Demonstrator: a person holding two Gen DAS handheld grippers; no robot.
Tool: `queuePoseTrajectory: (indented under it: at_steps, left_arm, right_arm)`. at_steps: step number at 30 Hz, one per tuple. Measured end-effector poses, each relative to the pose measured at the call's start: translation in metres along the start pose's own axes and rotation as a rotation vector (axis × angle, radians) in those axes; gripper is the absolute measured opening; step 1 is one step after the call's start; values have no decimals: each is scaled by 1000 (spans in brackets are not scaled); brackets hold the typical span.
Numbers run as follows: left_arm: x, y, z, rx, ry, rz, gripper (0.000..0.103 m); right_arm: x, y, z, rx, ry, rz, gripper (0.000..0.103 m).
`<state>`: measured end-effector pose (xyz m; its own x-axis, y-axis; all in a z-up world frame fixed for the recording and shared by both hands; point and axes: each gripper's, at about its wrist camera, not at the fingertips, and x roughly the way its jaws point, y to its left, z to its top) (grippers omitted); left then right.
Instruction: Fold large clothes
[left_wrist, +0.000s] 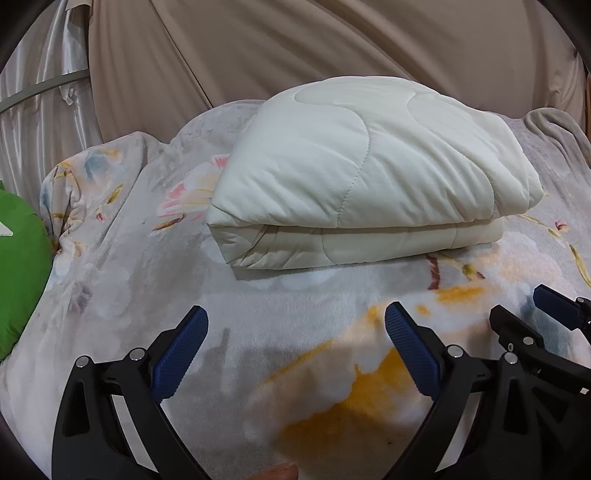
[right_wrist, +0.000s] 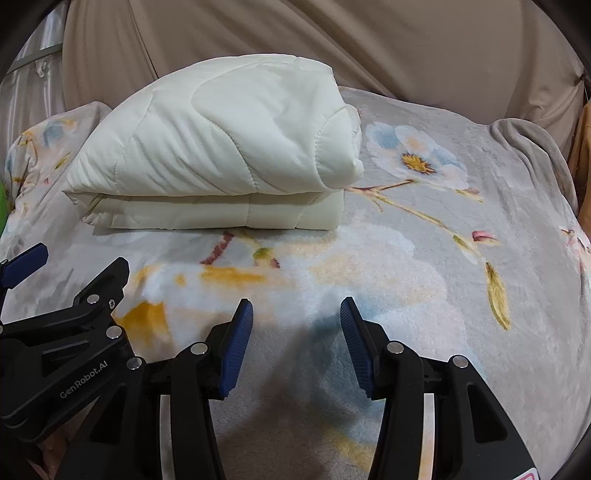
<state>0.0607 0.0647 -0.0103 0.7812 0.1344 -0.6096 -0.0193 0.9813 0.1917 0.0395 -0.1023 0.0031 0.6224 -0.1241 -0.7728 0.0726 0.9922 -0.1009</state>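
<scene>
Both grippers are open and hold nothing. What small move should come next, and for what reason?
Probably none on the cream quilted comforter: it already lies folded in a neat bundle on the floral fleece blanket. I would draw the left gripper and right gripper back.

The only readable text is showing in the right wrist view: "GenRobot.AI", in pale letters, is running along the black body of the left gripper (right_wrist: 70, 291) at the lower left. Nothing else readable is appearing in either view.
</scene>
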Motion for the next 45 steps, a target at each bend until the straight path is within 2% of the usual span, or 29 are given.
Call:
queuePoseTrajectory:
  at_steps: [45]
  left_arm:
    - [2, 2, 1, -6, 2, -15, 93]
  right_arm:
    - [-2, -3, 0, -2, -11, -24, 49]
